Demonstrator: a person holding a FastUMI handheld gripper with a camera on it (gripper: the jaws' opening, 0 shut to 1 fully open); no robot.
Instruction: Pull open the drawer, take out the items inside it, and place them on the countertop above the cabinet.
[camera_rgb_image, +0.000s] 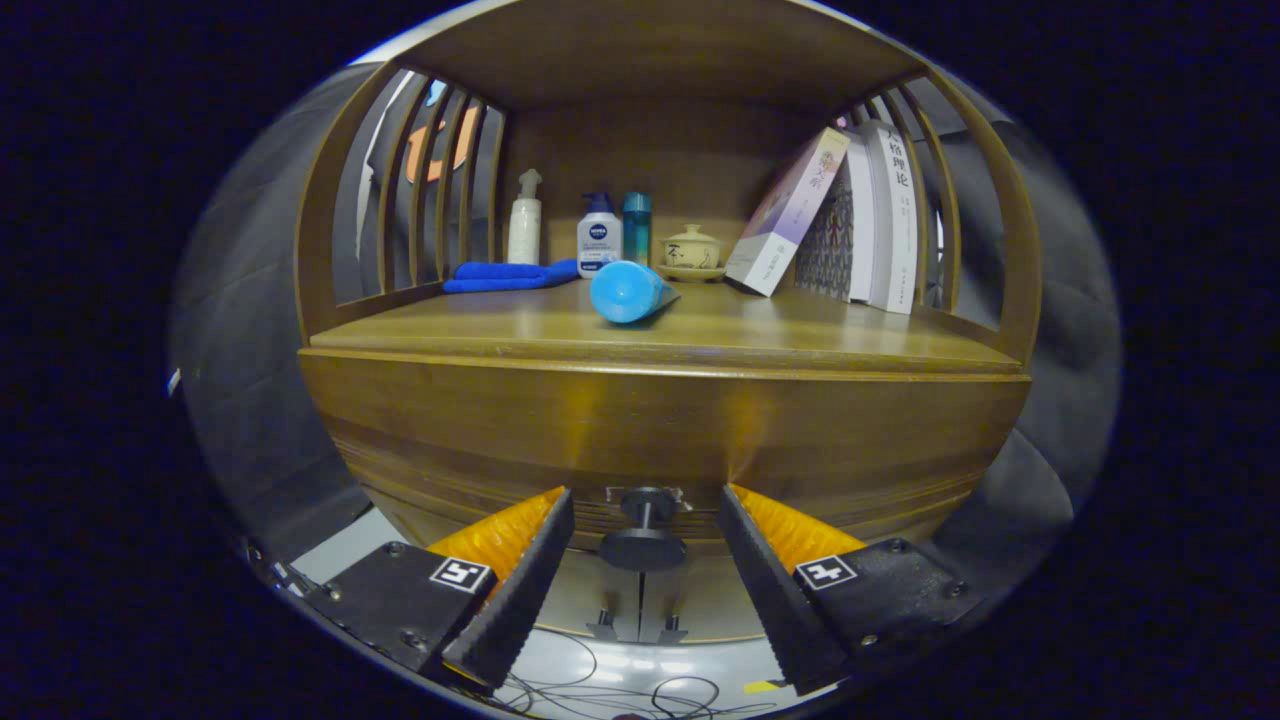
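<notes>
Between the two spread fingers of the gripper (645, 590) sits the dark round knob (643, 545) of the brown wooden drawer front (660, 420), its short stem running back into the wood, straight along the fingers' own line. Fingers stand wide apart, a clear gap on either side of the knob; neither touches it, nothing is held. The knob lies dead ahead and roughly centred, slightly nearer the left finger than the right by my eye, though the fisheye bends things.

Drawer front looks flush with the cabinet face, so shut as it lies; what is inside cannot be seen.

Above, on the polished wooden countertop (800, 335), a light-blue cylindrical bottle (628, 291) lies on its side, its round end toward the gripper. Behind it: a folded blue cloth (505, 276), a white pump bottle (524, 222), a white-and-blue lotion bottle (598, 236), a teal upright bottle (637, 222), a cream lidded teacup on a saucer (691, 250), and leaning books (850, 220).

Judgement: a shut drawer with a bottle already up top fits either end of the job. Any pull on the knob would run straight back along the stem's axis.
</notes>
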